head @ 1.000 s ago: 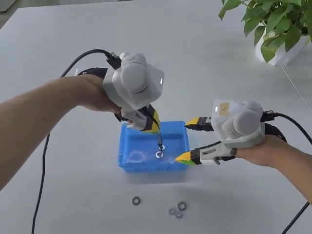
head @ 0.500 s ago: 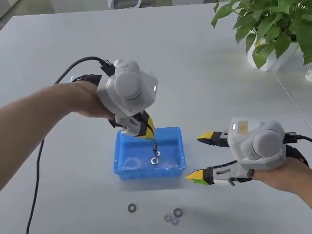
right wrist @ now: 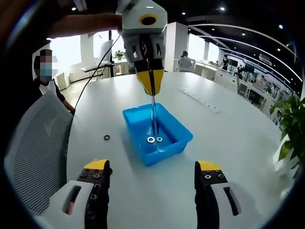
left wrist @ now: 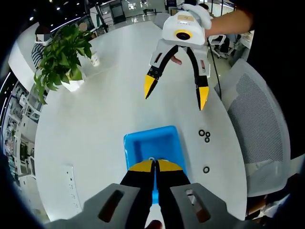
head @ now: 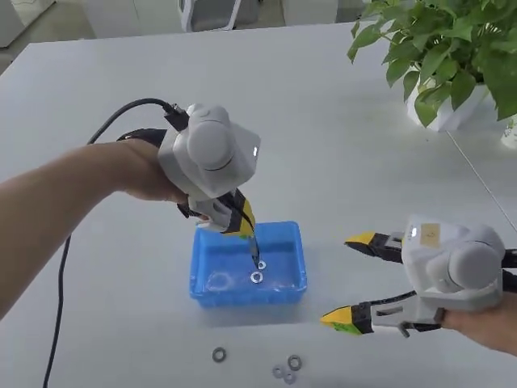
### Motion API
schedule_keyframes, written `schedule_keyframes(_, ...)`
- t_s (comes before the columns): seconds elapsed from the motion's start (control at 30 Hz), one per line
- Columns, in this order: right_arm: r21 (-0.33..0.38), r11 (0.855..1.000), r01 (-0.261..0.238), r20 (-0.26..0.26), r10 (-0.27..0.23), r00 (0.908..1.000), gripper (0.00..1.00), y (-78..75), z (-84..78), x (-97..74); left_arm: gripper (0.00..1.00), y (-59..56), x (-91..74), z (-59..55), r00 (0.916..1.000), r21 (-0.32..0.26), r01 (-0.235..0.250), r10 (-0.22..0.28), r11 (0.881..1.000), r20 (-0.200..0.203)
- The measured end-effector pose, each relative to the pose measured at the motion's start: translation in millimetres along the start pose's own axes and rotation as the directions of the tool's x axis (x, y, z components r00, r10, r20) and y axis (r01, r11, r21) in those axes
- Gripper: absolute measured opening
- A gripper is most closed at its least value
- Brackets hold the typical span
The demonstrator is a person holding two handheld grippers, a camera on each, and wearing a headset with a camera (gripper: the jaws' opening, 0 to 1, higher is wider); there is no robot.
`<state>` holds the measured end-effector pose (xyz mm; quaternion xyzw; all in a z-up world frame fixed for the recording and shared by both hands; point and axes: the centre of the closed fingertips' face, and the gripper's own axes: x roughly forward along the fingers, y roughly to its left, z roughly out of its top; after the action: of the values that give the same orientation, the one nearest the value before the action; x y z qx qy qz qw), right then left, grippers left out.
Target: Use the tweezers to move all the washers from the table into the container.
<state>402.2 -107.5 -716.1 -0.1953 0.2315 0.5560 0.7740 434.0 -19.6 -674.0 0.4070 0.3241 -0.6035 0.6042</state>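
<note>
My left gripper [head: 242,223] hangs over the blue container [head: 242,294], shut on thin metal tweezers [head: 254,247] that point down into it. The tweezer tips sit just above two washers [head: 256,277] lying on the container floor; I cannot tell whether they touch one. From the right gripper view, the tweezers [right wrist: 153,114] drop from the left gripper [right wrist: 151,82] toward the same washers [right wrist: 150,140]. Several washers [head: 294,362] lie on the table in front of the container, one [head: 219,354] apart to the left. My right gripper [head: 346,280] is open, right of the container, holding nothing.
A potted plant [head: 452,56] stands at the table's far right. The left gripper's black cable [head: 65,267] trails across the table's left side. A grey mesh chair [left wrist: 257,124] stands off the table edge, near the loose washers [left wrist: 206,136].
My right gripper has drawn back from the container's right wall, to the right and toward me. The left gripper with the tweezers has stayed over the container.
</note>
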Motion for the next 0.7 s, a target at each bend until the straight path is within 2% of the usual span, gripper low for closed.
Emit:
schedule_keyframes(0.13, 0.022, 0.999, 0.033, 0.011, -0.033, 0.9994, 0.99, -2.1, 1.3, -2.2, 0.04, -2.9, -5.0, 1.6, 1.0, -0.002, -0.002, 0.002, 1.0, -0.001)
schedule_keyframes(0.27, 0.028, 0.999, 0.047, 0.016, -0.047, 0.9987, 1.0, -3.2, 3.0, -7.1, 0.04, -6.4, -9.8, 0.8, 1.0, -0.005, -0.004, 0.004, 1.0, -0.005)
schedule_keyframes(0.7, 0.019, 0.999, 0.041, 0.007, -0.041, 0.9991, 1.0, 6.2, 3.5, -8.8, 0.03, -15.5, -26.9, -3.4, 0.9998, -0.019, -0.017, 0.017, 1.0, -0.014)
